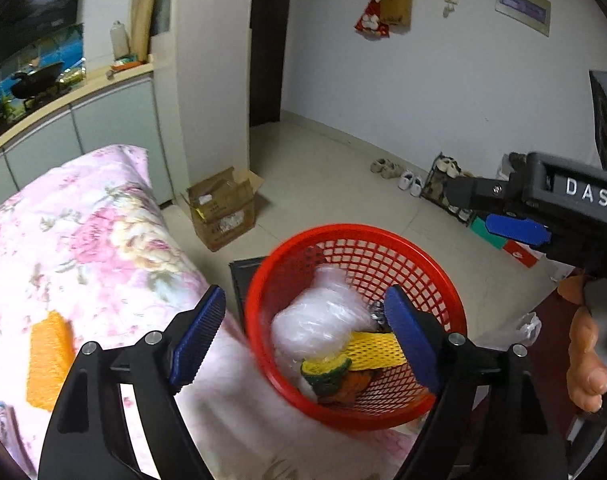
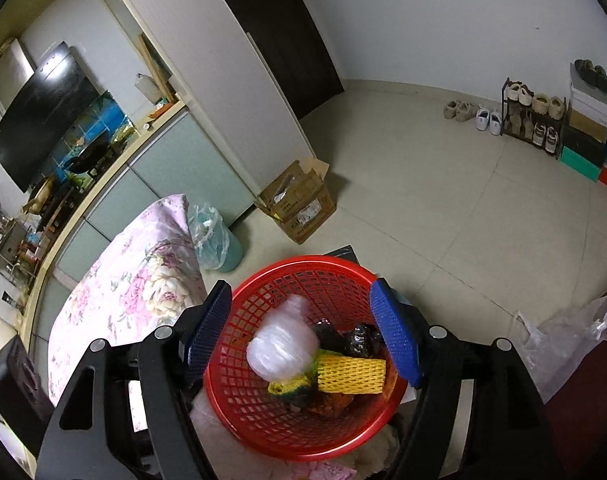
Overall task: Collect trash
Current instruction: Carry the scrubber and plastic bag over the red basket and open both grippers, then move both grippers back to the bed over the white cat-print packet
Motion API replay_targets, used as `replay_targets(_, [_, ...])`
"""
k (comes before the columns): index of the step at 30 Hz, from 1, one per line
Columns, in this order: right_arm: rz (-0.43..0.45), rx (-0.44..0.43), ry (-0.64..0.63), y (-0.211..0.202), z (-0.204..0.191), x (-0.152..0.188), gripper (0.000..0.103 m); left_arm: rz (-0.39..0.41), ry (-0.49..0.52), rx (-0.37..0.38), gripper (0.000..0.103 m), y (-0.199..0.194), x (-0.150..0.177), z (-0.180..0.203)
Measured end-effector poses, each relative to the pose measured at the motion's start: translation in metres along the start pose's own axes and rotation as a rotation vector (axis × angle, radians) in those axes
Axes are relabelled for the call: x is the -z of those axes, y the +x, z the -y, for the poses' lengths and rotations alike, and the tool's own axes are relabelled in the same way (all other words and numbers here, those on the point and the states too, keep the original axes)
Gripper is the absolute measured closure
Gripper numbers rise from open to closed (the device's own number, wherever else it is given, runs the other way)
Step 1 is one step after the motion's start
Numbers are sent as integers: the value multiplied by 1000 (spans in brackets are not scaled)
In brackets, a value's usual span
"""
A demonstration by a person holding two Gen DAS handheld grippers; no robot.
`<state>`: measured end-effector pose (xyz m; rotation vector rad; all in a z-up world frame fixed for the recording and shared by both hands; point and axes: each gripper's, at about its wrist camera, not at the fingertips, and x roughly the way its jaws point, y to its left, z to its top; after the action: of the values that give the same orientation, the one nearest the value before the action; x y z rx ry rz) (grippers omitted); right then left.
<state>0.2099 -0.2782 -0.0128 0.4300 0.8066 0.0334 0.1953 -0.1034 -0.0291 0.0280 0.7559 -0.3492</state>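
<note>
A red mesh basket [image 1: 435, 280] [image 2: 263, 432] sits at the edge of the floral-covered surface [image 1: 83, 232]. It holds a crumpled clear plastic bag [image 1: 319, 320] [image 2: 283, 344], a yellow foam net [image 1: 377, 350] [image 2: 351, 376], a green-yellow scrap [image 1: 327, 368] and dark wrappers [image 2: 355, 340]. My left gripper [image 1: 303, 340] is open and empty above the basket's near left rim. My right gripper [image 2: 303, 336] is open and empty directly over the basket; it also shows in the left wrist view [image 1: 515, 228], above the basket's right side. An orange sponge-like piece [image 1: 49, 360] lies on the cloth at left.
An open cardboard box [image 1: 223, 208] [image 2: 299, 204] stands on the tiled floor beyond. A bin with a plastic liner [image 2: 213, 236] is beside the cloth. A clear plastic bag [image 2: 563, 340] lies on the floor at right. Shoes and a shoe rack [image 2: 531, 116] line the far wall.
</note>
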Motion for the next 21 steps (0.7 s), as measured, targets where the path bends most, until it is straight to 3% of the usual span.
replay_targets(10, [40, -12, -59, -13, -14, 3, 34, 57, -52, -61, 23, -44, 9, -31])
replay_targets(21, [109, -90, -213, -40, -66, 26, 31, 124, -97, -180, 23, -97, 32, -66])
